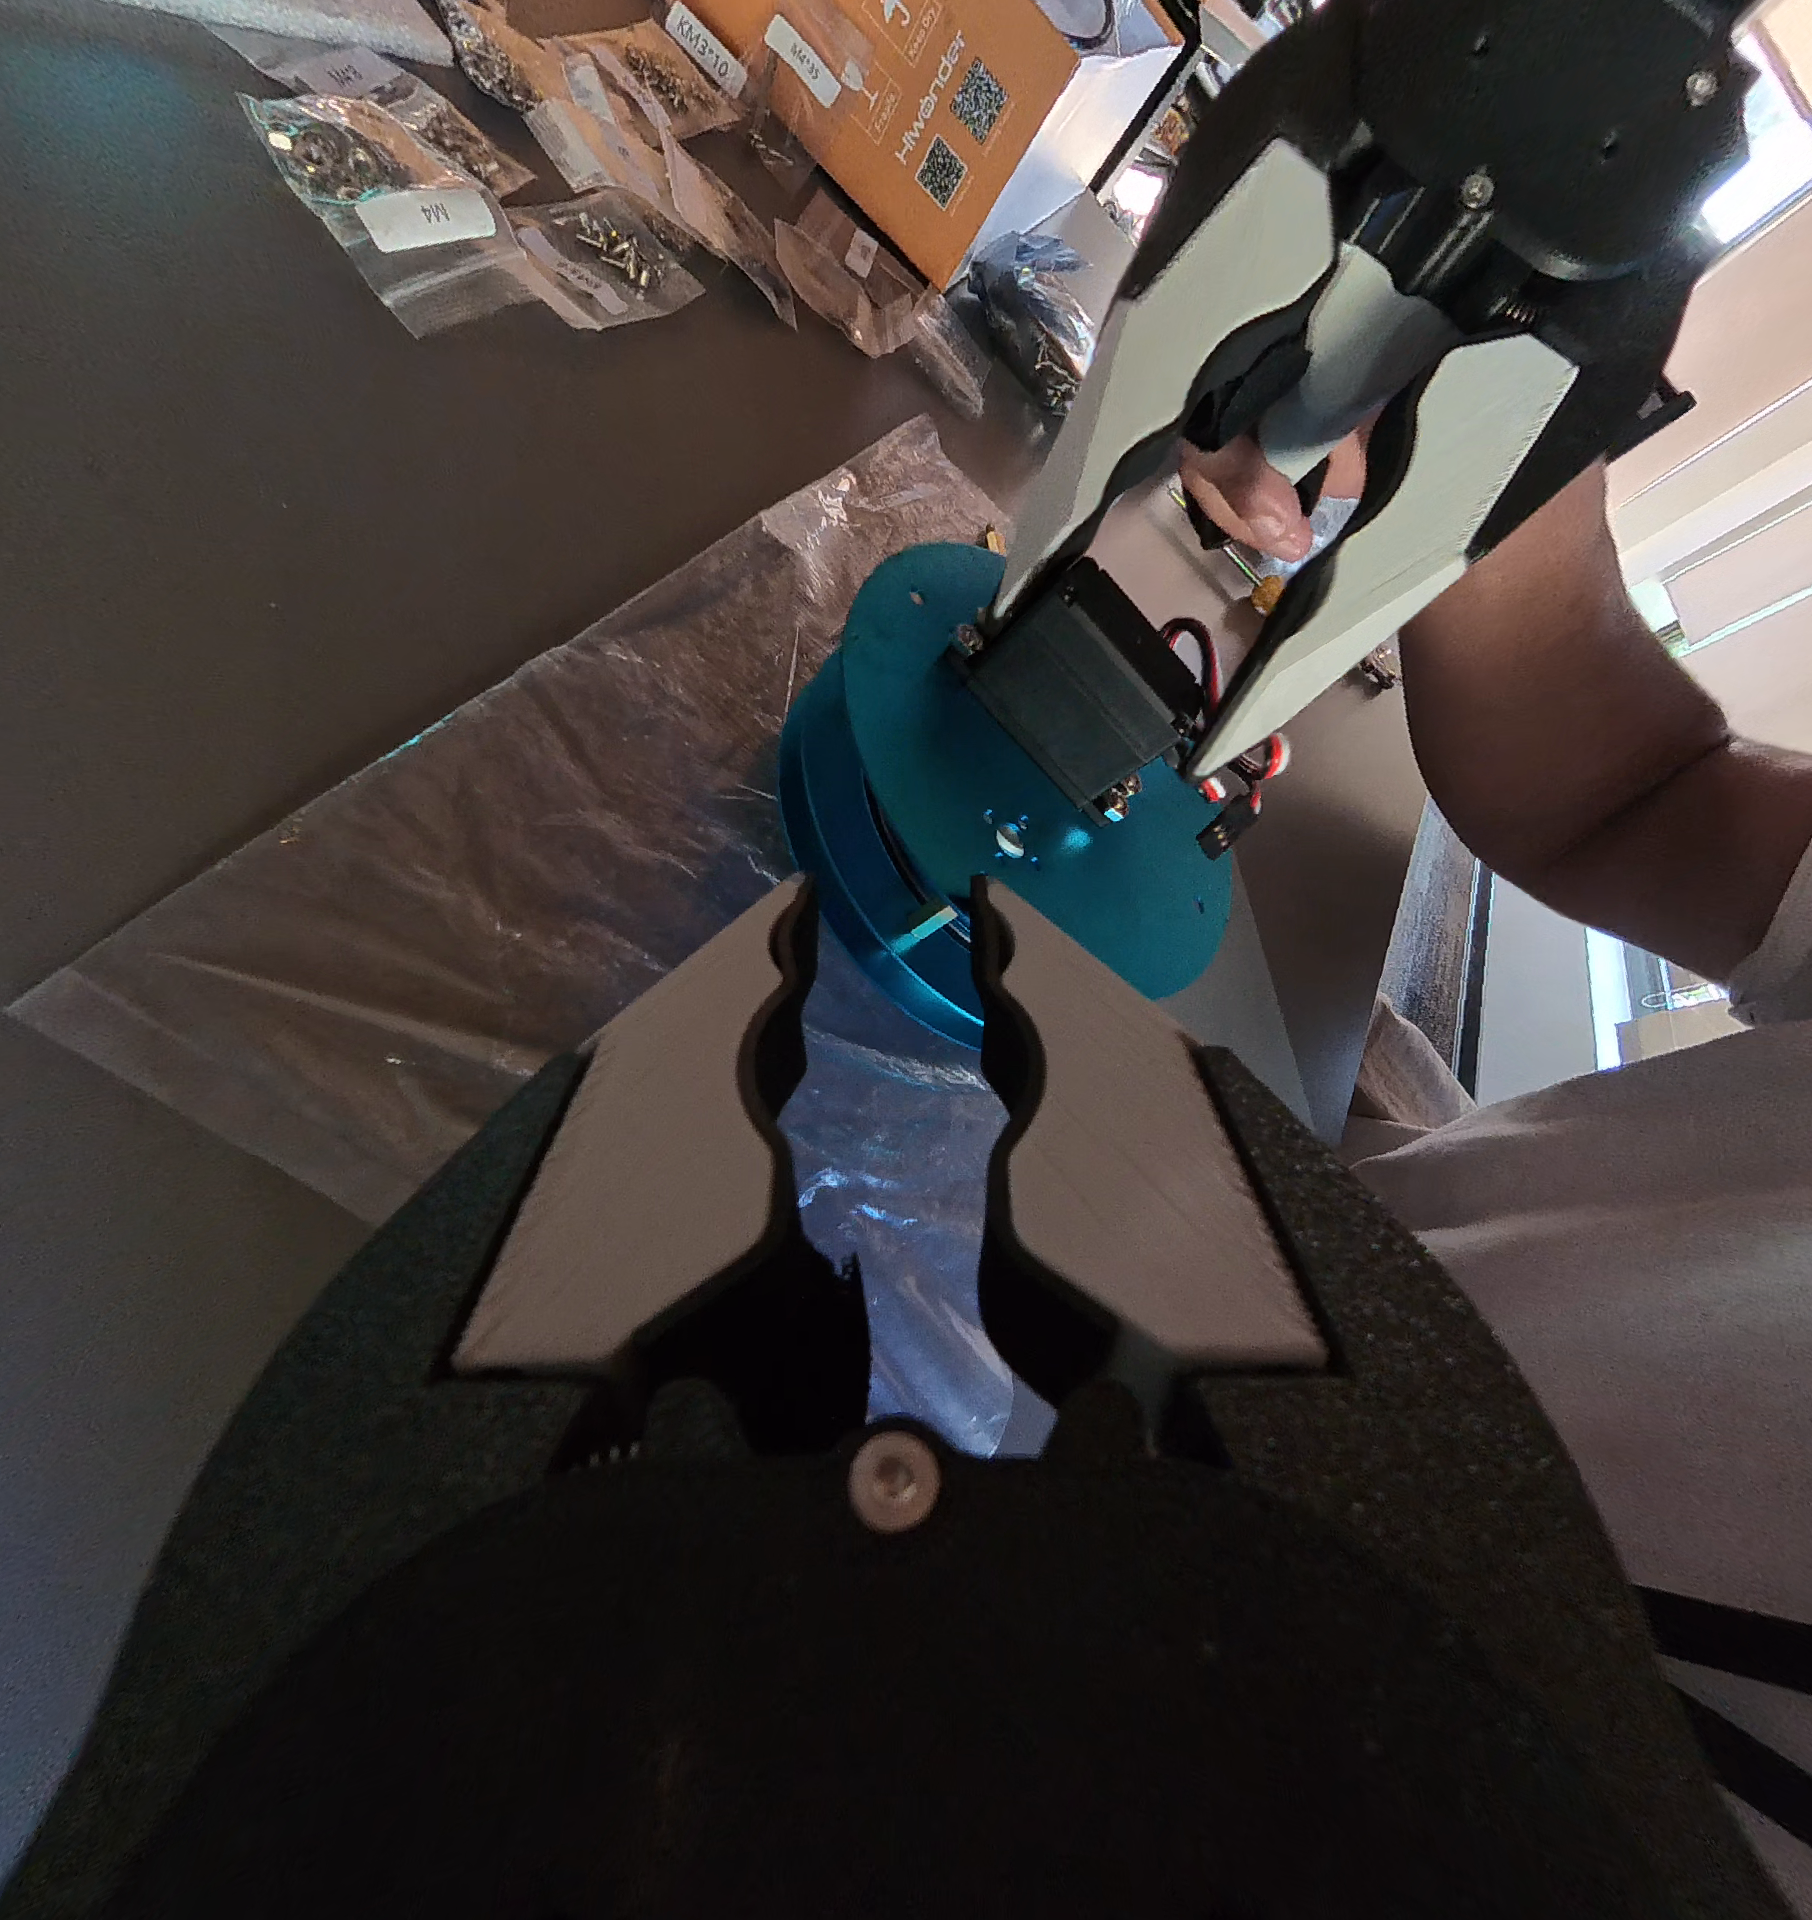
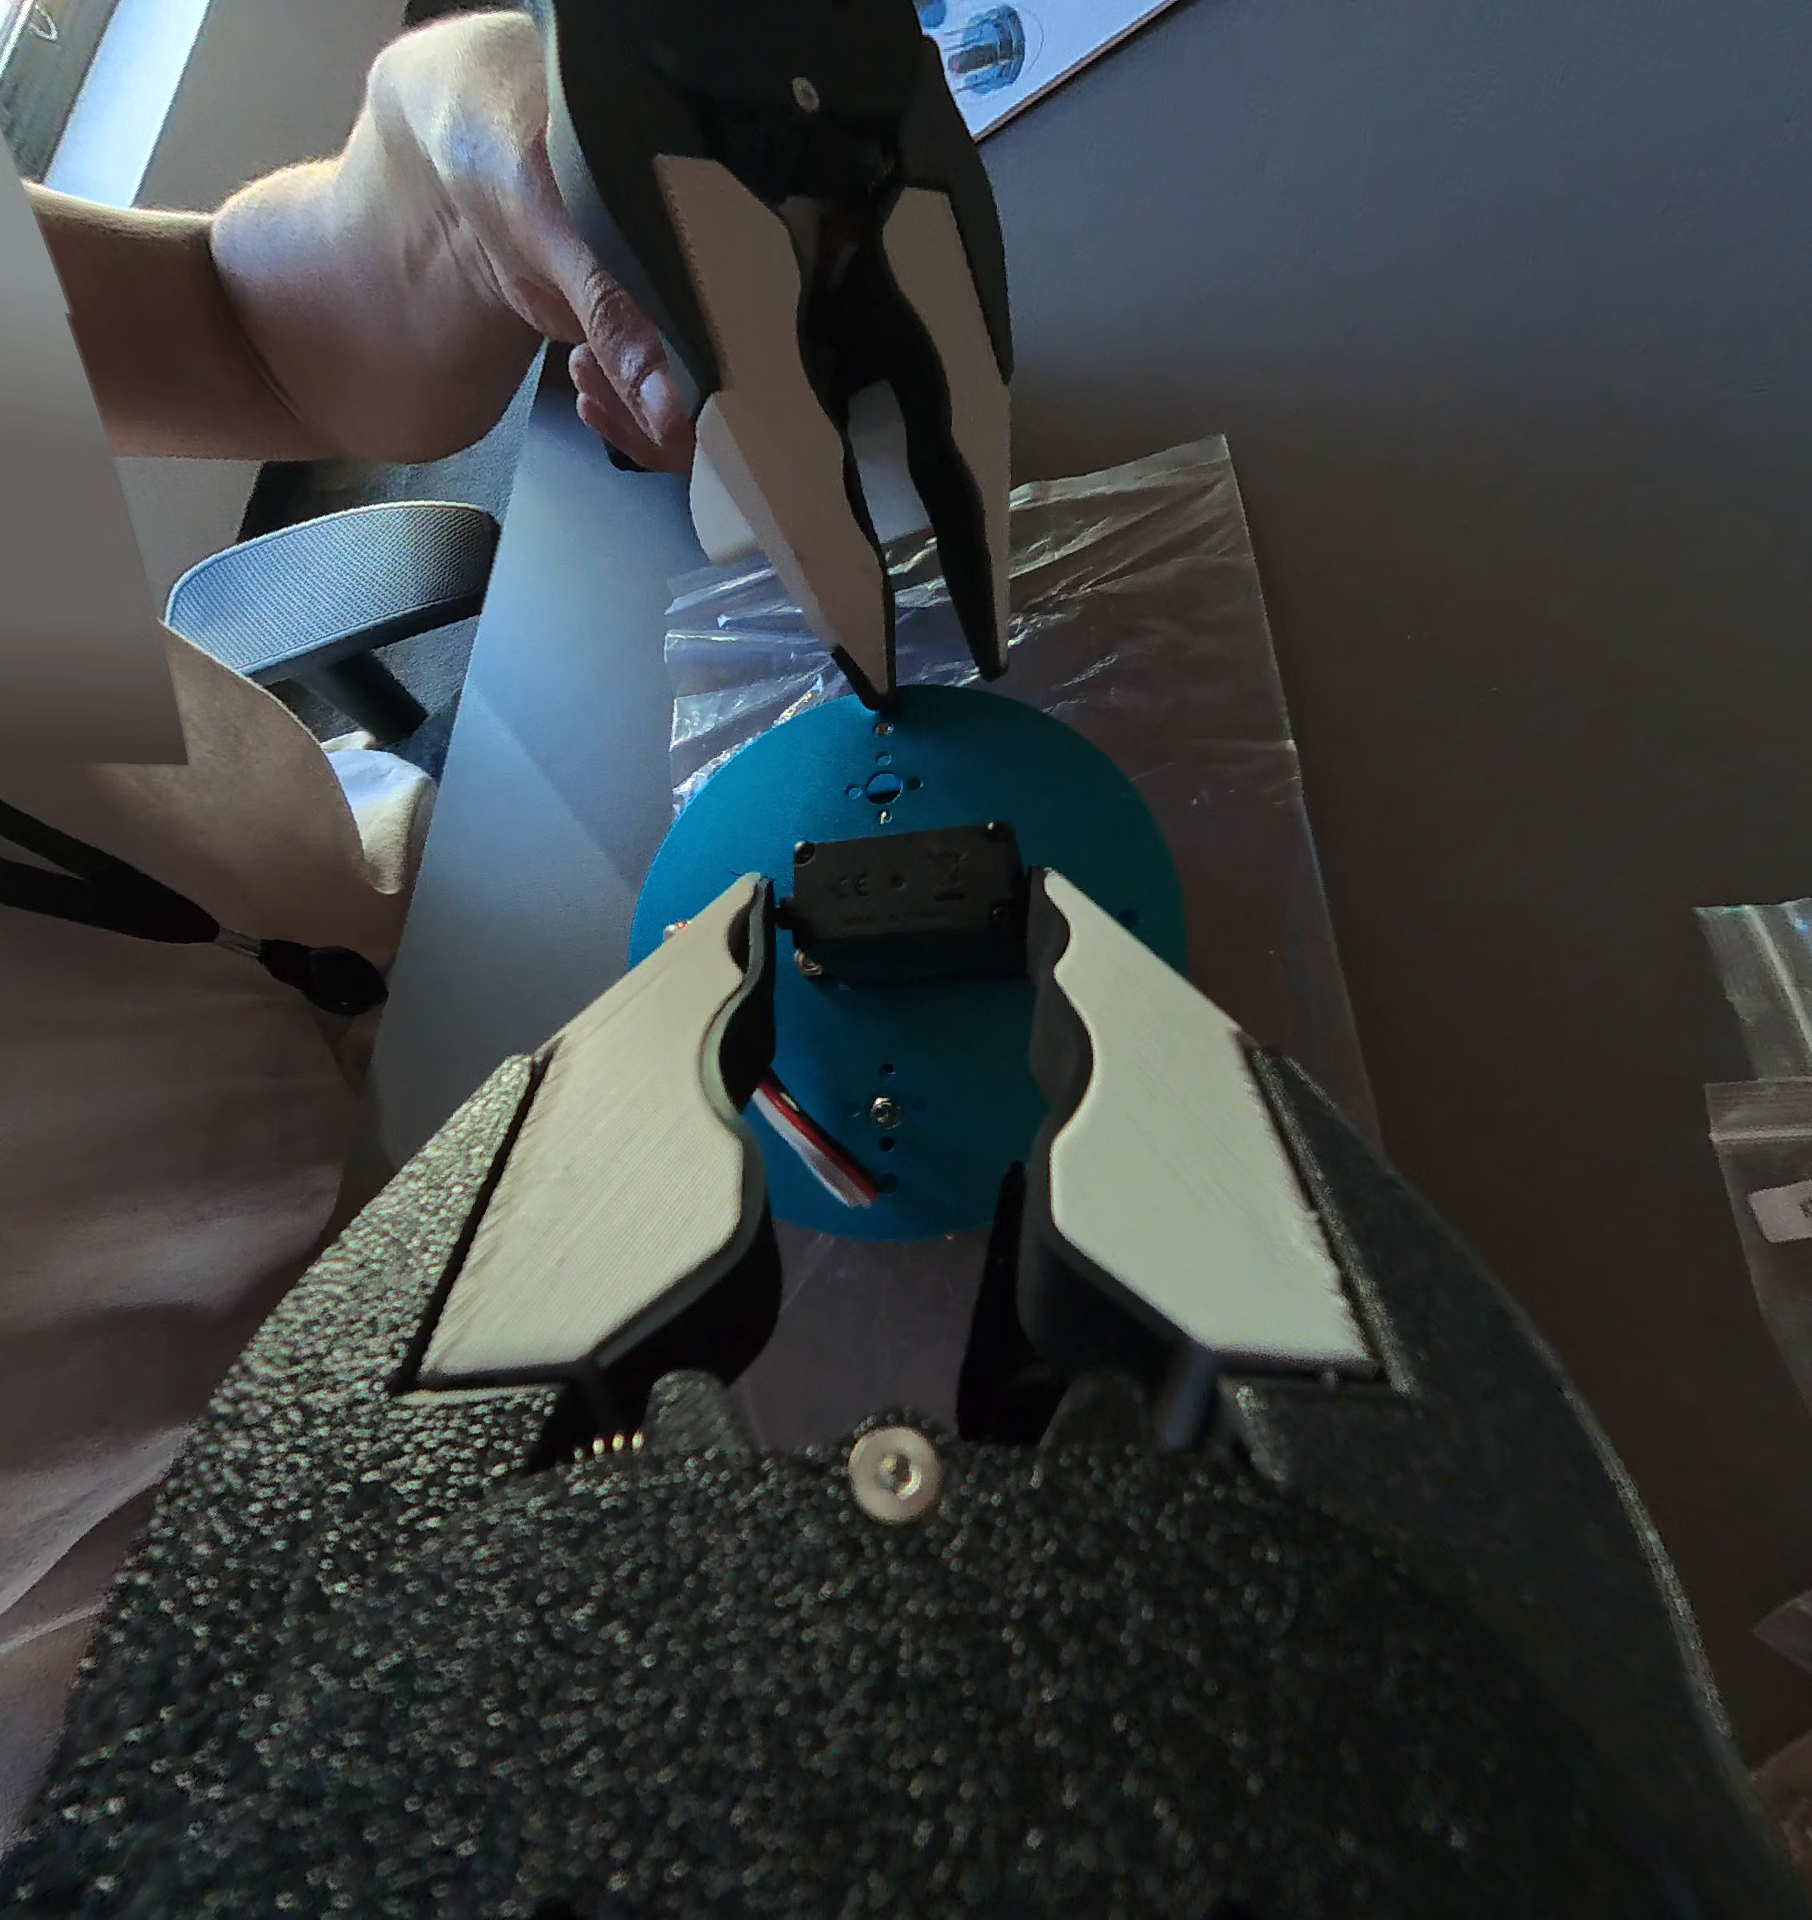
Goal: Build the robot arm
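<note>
A blue round metal base [image 1: 1089,914] lies on a clear plastic bag [image 1: 466,883] on the dark table [image 1: 206,520]. A black servo [image 1: 1068,675] with a red, white and black wire [image 1: 1234,774] is mounted on its top plate. My left gripper [image 1: 891,888] pinches the near rim of the base, one finger above and one below. My right gripper [image 1: 1099,691] comes down from above, open, with its jaws straddling the servo's two ends. The right wrist view shows the servo [image 2: 912,904] between my right gripper's [image 2: 902,883] fingers, the base [image 2: 829,1081], and the left gripper [image 2: 933,675] at the far rim.
Several small bags of screws [image 1: 414,177] and an orange cardboard box [image 1: 881,125] lie at the table's far side. More bags [image 2: 1795,1174] lie right of the base. A person's forearm [image 1: 1567,748] and hand [image 2: 382,270] hold the grippers. A grey chair [image 2: 330,592] stands beyond the table edge. My hands' fingertips stand some 6 centimeters from each other.
</note>
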The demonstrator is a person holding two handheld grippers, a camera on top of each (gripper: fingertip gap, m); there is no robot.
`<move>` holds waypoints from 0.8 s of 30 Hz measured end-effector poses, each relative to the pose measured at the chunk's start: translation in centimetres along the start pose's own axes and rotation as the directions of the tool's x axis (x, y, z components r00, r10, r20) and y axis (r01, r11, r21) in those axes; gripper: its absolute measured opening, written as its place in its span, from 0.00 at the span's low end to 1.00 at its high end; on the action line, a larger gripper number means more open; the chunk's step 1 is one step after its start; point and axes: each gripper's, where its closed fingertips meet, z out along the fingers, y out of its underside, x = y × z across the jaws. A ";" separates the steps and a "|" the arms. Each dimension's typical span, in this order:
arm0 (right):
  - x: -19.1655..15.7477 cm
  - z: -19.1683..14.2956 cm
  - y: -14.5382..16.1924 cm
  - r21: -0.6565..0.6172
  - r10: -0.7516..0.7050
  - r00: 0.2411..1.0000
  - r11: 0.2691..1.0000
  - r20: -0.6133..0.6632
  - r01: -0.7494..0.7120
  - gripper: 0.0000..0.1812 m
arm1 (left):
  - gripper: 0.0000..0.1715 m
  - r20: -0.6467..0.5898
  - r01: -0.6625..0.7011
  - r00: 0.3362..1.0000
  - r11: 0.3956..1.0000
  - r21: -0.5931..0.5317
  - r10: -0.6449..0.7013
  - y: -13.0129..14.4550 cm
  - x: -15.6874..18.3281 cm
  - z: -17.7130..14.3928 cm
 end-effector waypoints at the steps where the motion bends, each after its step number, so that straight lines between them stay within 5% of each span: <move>1: -0.1 -0.3 -0.2 0.019 -0.004 1.000 1.000 -0.009 0.004 0.28 | 0.16 0.000 0.000 1.000 1.000 0.000 0.000 0.0 0.0 0.0; 9: 0.8 -3.8 1.2 0.182 0.033 0.991 0.983 -0.132 -0.008 0.37 | 0.16 -0.043 -0.010 0.999 1.000 0.010 0.011 -1.7 0.1 -0.4; 17: 0.0 -3.9 3.1 0.298 0.007 0.996 0.954 -0.085 0.018 0.53 | 0.18 -0.225 -0.285 0.938 0.955 -0.077 0.262 -3.5 1.1 1.0; 21: -0.2 -3.0 4.0 0.257 -0.015 0.996 0.966 -0.089 0.037 0.58 | 0.41 -0.396 -0.455 0.831 0.887 -0.082 0.390 -2.4 2.7 -0.1; 24: 0.5 -1.7 4.9 0.200 -0.014 0.992 0.979 -0.124 0.038 0.62 | 0.46 -0.392 -0.507 0.799 0.862 -0.033 0.455 -2.0 2.0 -0.7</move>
